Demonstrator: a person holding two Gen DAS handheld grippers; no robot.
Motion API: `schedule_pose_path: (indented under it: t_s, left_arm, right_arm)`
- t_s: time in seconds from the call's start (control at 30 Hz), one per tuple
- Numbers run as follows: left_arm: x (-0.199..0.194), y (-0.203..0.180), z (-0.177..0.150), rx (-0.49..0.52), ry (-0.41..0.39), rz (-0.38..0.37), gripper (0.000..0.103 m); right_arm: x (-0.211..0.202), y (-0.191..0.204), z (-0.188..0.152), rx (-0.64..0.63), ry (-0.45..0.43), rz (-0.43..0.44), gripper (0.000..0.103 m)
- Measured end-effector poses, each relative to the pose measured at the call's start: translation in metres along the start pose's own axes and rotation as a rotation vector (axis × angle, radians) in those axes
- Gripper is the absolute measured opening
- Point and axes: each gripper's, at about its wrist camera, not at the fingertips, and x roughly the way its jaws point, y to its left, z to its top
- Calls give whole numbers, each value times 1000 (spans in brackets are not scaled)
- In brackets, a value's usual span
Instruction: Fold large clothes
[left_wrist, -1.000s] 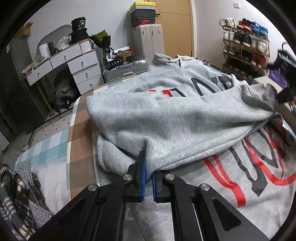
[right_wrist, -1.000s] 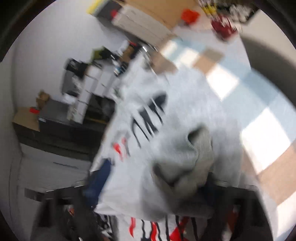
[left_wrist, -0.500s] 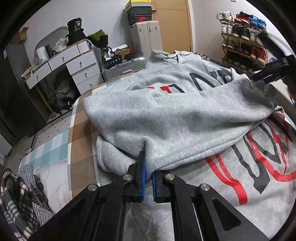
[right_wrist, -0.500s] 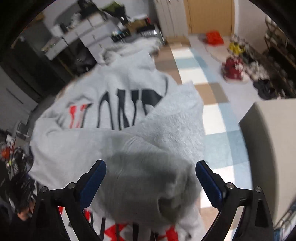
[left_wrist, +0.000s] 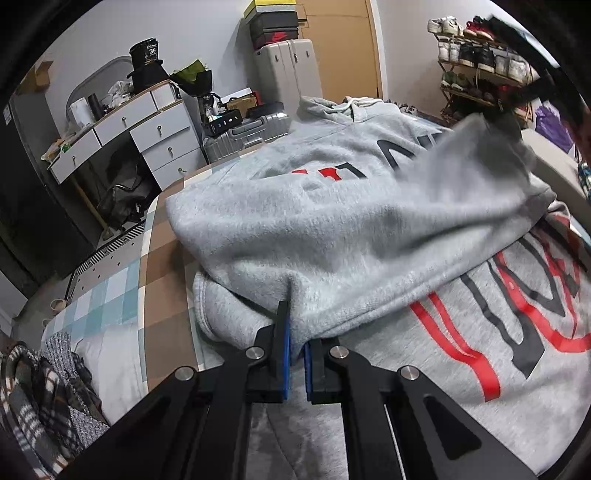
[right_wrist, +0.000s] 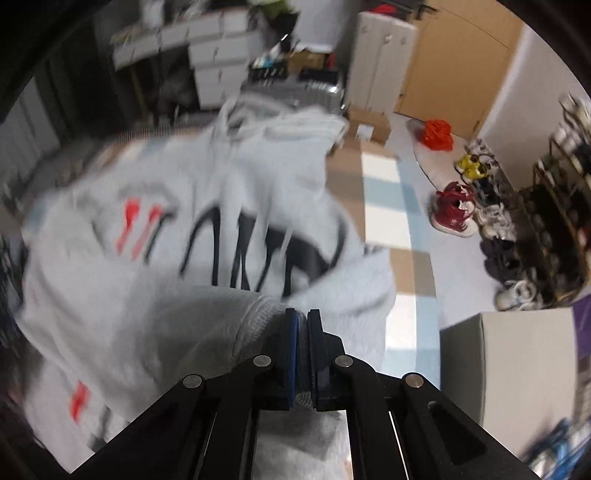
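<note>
Left wrist view: The left gripper (left_wrist: 297, 341) is pressed together on a fold of the grey hoodie (left_wrist: 332, 229), pinching the doubled edge near the sleeve fold. The hoodie lies spread on a bed with a checked bedcover (left_wrist: 110, 306), printed side up, hood toward the far end. For a clean fold, the operator should probably keep this pinch firm and level with the other hand, so that the lifted layer travels without dragging the layer beneath it.

Right wrist view: The right gripper (right_wrist: 303, 347) has just been closing, and its blue pads now clamp the ribbed cuff (right_wrist: 255, 325) of the hoodie (right_wrist: 177, 251). The view is blurred. The cuff should be carried across taut and laid flat on the chest print.

Surface and room: The bedcover is soft, so wrinkles are likely to need smoothing afterward. A white drawer unit (left_wrist: 122, 129), a silver suitcase (left_wrist: 247, 136) and a shoe rack (left_wrist: 484, 66) stand well apart from the bed; loose shoes (right_wrist: 454, 210) lie on the floor.
</note>
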Motion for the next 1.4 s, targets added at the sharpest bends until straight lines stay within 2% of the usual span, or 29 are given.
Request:
schedule_pose_path:
  t_s: [0.07,0.17,0.2,0.27,0.3,0.37,0.43,0.57,0.67,0.77,0.8,0.83,0.87,0.9,0.93,0.97,1.17,1.2,1.27,1.33,1.4]
  left_arm:
    - [0,-1,0,13,1,1,1]
    - [0,-3,0,32,1,1,1]
    - [0,-3,0,37,4,2,1]
    - [3,-5,-2,52,12,12,1]
    - [5,-5,-3,60,19,16,1]
    - [6,-5,-6,60,23,14,1]
    - [5,-4,-6,51,23,6,1]
    - [3,-3,-3,41,27,7,1]
    - [4,-4,-3,41,36,10,1]
    - [5,-2,-4,25,43,7,2]
    - [5,-2,-4,28,34,-2,2]
    - [5,-1,-3,19,37,-4,2]
    - [5,-1,-3,13,39,-5,2]
    - [5,-1,-3,6,41,-6,2]
    - [5,0,-2,2,42,-8,2]
    - [5,0,-2,0,42,-9,2]
    - [6,1,-3,-14,46,-16,2]
    - [6,1,-3,-17,47,-16,2]
    - [6,1,-3,-21,48,-16,2]
    - [6,1,-3,-19,49,-12,2]
    - [6,1,-3,-19,50,-14,2]
  right_arm:
    - [4,-15,7,50,1,1,5]
    - [30,-37,16,160,80,45,5]
    - [41,-51,12,225,112,55,5]
    - [52,-64,5,249,129,-34,5]
    - [65,-73,-2,262,176,-50,5]
    - [80,-84,-16,331,253,-4,5]
    - [71,-83,-23,335,207,45,5]
    - [15,-52,-36,207,56,167,6]
    - [2,-39,-55,176,60,210,7]
    - [6,-41,-72,215,77,304,11]
    - [6,-42,-74,230,71,322,22]
    - [5,-44,-75,247,52,368,57]
    - [2,-48,-76,263,18,377,82]
    - [-2,-51,-78,279,-27,363,103]
    - [-7,-53,-77,286,-66,379,103]
    - [-7,-54,-76,296,-62,385,103]
    - [15,-42,-73,269,39,407,103]
    - [17,-37,-72,254,39,421,100]
    - [21,-27,-66,218,39,383,78]
    - [27,-20,-64,179,72,331,39]
    - [29,-12,-64,139,87,296,21]
